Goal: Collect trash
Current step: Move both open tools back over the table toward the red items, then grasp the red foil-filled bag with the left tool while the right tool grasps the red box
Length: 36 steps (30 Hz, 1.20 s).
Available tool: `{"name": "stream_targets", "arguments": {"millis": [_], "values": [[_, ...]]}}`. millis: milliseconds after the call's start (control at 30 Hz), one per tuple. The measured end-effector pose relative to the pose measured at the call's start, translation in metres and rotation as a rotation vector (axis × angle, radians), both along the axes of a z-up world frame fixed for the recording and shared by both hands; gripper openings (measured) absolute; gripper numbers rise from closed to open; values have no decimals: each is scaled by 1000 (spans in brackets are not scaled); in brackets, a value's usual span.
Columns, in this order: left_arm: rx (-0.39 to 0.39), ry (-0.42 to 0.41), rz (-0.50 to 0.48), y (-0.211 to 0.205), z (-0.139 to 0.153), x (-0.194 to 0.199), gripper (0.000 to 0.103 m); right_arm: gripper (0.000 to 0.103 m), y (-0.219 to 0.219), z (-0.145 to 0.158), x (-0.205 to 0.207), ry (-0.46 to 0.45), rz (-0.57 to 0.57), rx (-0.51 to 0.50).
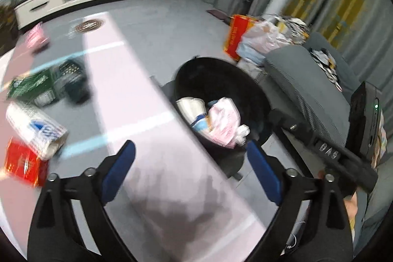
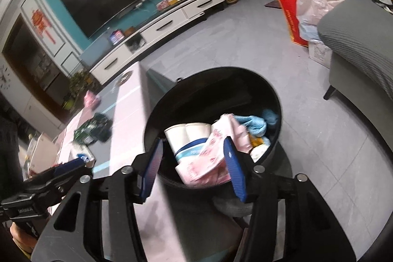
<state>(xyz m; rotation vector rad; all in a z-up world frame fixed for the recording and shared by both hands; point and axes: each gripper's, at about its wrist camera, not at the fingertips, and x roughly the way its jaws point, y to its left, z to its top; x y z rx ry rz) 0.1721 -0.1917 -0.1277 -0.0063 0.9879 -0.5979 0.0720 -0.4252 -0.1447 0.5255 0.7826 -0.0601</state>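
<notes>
Evidently, a drop into the black trash bin [image 2: 213, 100] is what the pose serves. The right gripper [image 2: 194, 163] is held just above the bin's near rim, its jaws parted with nothing pressed between them; the pink wrapper [image 2: 211, 156] seen in the gap lies below, inside the bin, beside white paper cups [image 2: 186, 136] and a blue cloth [image 2: 258, 124]. The bin is stood on the floor against the right edge of the pink tabletop [image 1: 127, 90], presumably so that rubbish can be carried a short way. The left gripper [image 1: 191, 173] is held over the tabletop's near end with its jaws spread wide and empty. More items are left on the tabletop at the left: a white can [image 1: 36, 129] lying on its side, a red box [image 1: 23, 163] touching it, and a green packet [image 1: 29, 85] farther off. These are judged to be next.
</notes>
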Motion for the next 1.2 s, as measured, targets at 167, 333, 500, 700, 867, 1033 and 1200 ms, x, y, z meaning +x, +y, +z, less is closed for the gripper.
{"name": "stream_targets", "arguments": {"millis": [167, 333, 500, 700, 867, 1033, 1200], "values": [[41, 47, 140, 65, -8, -19, 100, 65, 36, 12, -3, -13, 104, -5], [52, 60, 280, 134, -14, -38, 100, 75, 89, 23, -2, -26, 255, -8], [80, 44, 439, 206, -16, -57, 100, 79, 146, 27, 1, -26, 415, -37], [55, 40, 574, 268, -19, -69, 100, 79, 213, 22, 9, -12, 600, -45], [23, 51, 607, 292, -25, -69, 100, 79, 255, 12, 18, 12, 690, -67], [-1, 43, 624, 303, -31, -61, 100, 79, 282, 7, 28, 15, 750, -88], [11, 21, 669, 325, -34, -41, 100, 79, 314, 6, 53, -25, 847, -179]]}}
